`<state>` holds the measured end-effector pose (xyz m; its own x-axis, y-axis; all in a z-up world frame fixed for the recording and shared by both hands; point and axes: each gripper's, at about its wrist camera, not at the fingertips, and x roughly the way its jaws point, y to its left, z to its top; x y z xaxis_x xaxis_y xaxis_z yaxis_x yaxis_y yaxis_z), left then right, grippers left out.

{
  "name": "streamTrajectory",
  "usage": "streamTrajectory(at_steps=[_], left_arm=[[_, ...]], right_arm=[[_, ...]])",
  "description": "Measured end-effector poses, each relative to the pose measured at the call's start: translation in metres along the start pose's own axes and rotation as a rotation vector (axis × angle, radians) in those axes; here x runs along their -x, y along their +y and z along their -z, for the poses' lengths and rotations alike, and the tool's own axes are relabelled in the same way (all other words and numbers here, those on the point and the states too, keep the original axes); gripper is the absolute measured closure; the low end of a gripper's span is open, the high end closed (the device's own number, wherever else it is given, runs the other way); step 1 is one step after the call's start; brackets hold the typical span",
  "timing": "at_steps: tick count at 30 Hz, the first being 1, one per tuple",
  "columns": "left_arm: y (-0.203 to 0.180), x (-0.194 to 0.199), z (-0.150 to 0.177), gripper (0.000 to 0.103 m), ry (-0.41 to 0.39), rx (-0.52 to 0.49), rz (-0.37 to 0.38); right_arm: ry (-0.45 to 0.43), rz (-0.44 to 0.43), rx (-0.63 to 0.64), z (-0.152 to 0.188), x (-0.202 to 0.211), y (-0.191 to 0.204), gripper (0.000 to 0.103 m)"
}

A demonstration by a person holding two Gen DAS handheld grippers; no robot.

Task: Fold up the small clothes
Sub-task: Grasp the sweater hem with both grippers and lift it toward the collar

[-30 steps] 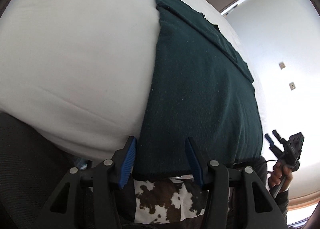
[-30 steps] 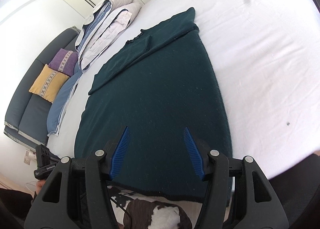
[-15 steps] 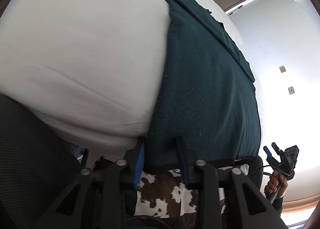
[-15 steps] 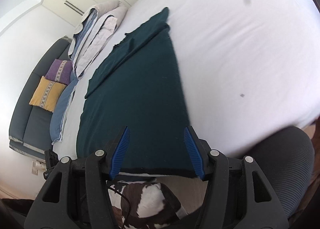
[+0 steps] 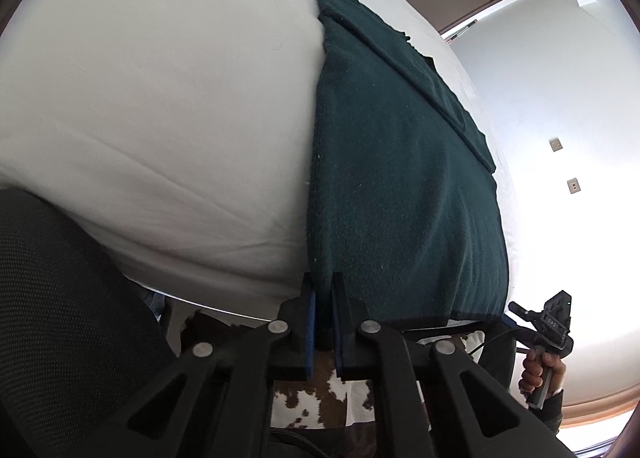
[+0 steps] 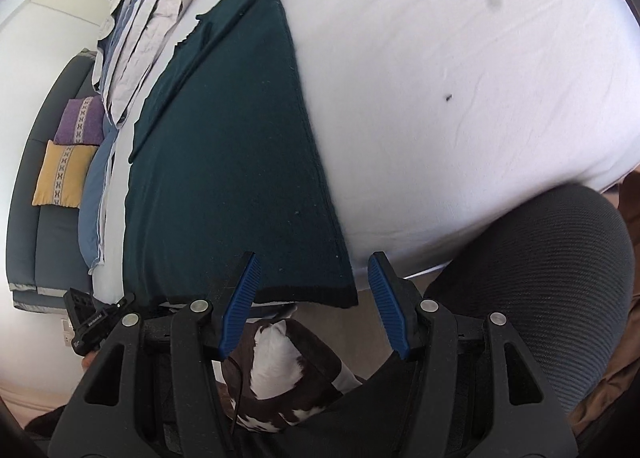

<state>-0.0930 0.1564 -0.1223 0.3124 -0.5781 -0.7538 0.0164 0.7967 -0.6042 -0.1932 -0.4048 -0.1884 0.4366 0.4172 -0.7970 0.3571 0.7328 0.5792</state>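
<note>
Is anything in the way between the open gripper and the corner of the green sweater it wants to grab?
Nothing visible. The right gripper has its jaws open around the near right corner of the dark green sweater, with only air between. The left gripper is already shut on the other near corner.

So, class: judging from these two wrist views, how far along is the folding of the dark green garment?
Done: sleeve folded across the green garment. In hand: left gripper has just closed on one hem corner; right gripper open around the other. Left: grip it, fold the hem upward.
</note>
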Motion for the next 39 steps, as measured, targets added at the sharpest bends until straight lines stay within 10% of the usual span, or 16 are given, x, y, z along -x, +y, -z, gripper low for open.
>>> streamTrajectory(at_steps=[12, 17, 39], left_arm=[[0.004, 0.010, -0.001, 0.095, -0.032, 0.020, 0.041], [0.004, 0.013, 0.000, 0.096, -0.038, 0.016, 0.044], [-0.018, 0.064, -0.023, 0.096, -0.208, 0.108, 0.250]], right_arm=[[0.068, -0.027, -0.077, 0.002, -0.019, -0.004, 0.069], [0.068, -0.065, -0.078, 0.009, -0.020, -0.006, 0.094], [-0.252, -0.372, -0.009, -0.022, 0.061, 0.054, 0.097]])
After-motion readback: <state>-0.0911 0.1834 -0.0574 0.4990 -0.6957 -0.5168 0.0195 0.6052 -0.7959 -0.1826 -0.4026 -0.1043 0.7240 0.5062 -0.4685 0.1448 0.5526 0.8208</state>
